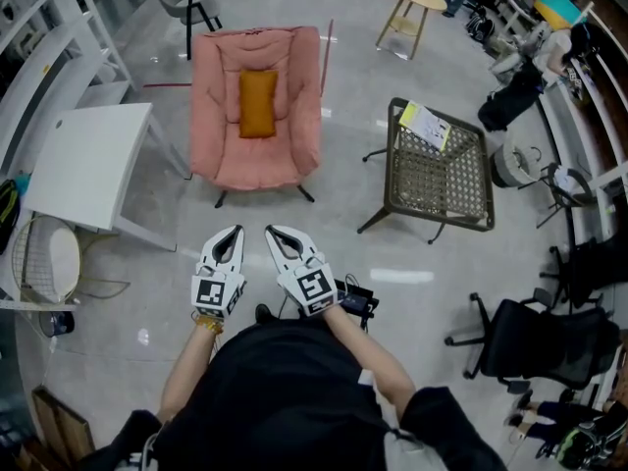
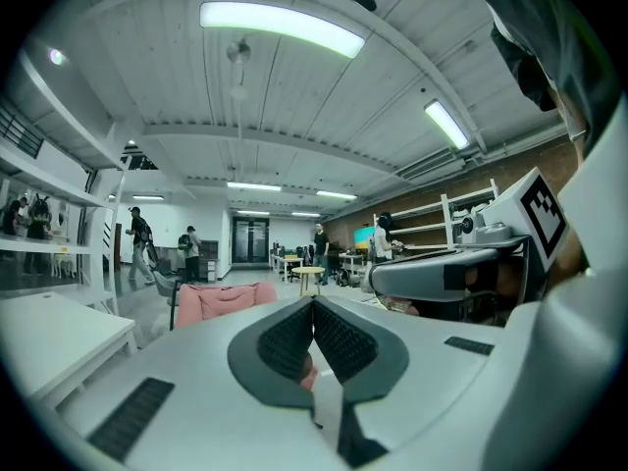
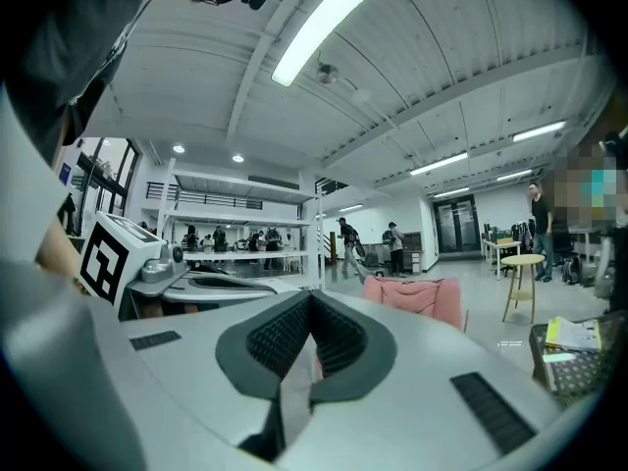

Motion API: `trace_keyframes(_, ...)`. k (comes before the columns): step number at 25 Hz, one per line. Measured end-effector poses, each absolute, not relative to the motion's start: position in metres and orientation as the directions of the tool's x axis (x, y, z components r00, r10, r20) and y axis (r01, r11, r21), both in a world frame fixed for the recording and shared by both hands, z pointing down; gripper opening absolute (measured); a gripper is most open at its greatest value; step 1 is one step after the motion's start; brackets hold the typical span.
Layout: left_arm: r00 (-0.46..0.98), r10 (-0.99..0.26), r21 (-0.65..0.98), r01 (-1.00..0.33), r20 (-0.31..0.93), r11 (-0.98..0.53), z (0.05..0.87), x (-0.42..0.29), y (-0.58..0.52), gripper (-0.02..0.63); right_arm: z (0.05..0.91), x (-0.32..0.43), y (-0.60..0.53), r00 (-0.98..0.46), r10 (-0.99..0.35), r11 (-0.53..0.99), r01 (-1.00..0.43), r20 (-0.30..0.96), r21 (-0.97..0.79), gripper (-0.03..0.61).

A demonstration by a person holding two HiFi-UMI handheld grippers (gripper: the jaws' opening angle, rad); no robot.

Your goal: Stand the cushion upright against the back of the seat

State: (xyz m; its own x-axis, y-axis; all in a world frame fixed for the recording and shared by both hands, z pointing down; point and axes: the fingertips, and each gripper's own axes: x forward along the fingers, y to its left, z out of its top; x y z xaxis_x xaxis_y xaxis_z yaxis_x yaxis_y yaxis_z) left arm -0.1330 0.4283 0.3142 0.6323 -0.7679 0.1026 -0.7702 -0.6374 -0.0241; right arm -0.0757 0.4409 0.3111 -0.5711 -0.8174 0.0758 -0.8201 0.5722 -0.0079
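My left tool [image 1: 234,234] and right tool [image 1: 276,234] are both pressed together, holding nothing, well away from the pink chair [image 1: 294,116]. The orange cushion [image 1: 257,103] sits mid-chair (standing or flat, I can't tell), so I think work remains.

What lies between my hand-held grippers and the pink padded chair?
Only bare grey floor, the head view shows, from the left hand-held gripper and right hand-held gripper to the pink padded chair.
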Motion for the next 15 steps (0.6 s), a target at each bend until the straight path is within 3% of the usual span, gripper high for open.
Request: trace_keyframes(15,0.637,-0.760,-0.016,-0.765,0.124,-0.644,0.326,-0.129,0.432,0.012,0.320,-0.074,0.443,-0.557,-0.824,0.560,-0.828,0.103,0.007,0.015)
